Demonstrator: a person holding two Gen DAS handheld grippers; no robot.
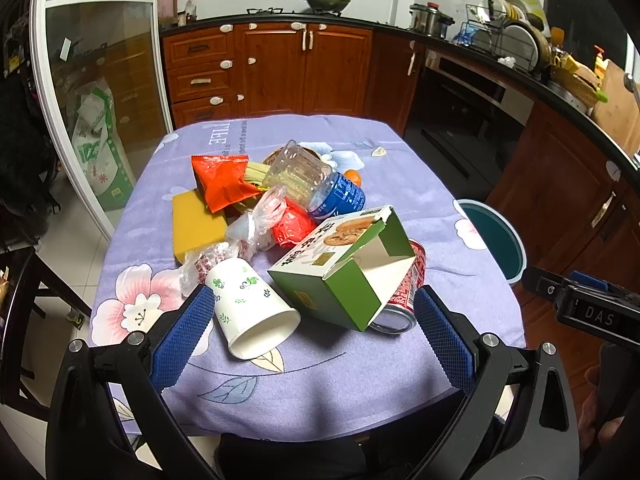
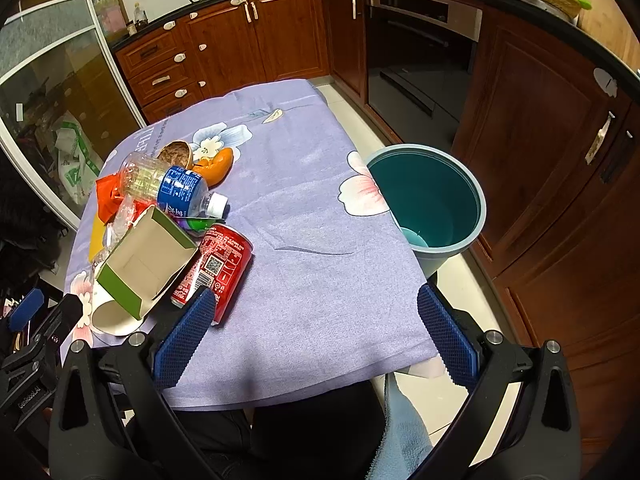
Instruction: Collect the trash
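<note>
While a heap of trash sits on the lilac flowered tablecloth (image 1: 320, 380), both grippers hover over the table's near edge with fingers spread wide and nothing between them. Nearest the left gripper (image 1: 314, 334) lies a tipped paper cup (image 1: 252, 312), its mouth facing the camera, just beside an open green cookie box (image 1: 340, 272) that rests partly on a red soda can (image 2: 218, 264). Behind these lie a clear plastic bottle (image 1: 320, 184) with a blue label, a red snack bag (image 1: 222, 182), crumpled clear plastic wrap (image 1: 256, 224), a yellow sponge (image 1: 196, 226) and a piece of orange peel (image 2: 216, 168). From the right wrist view, the right gripper (image 2: 316, 334) hangs over bare cloth, its left finger just in front of the can. Beyond the table's right edge stands a teal bin (image 2: 432, 196) on the floor, its mouth open. Wooden kitchen cabinets (image 1: 280, 68) line the background.
</note>
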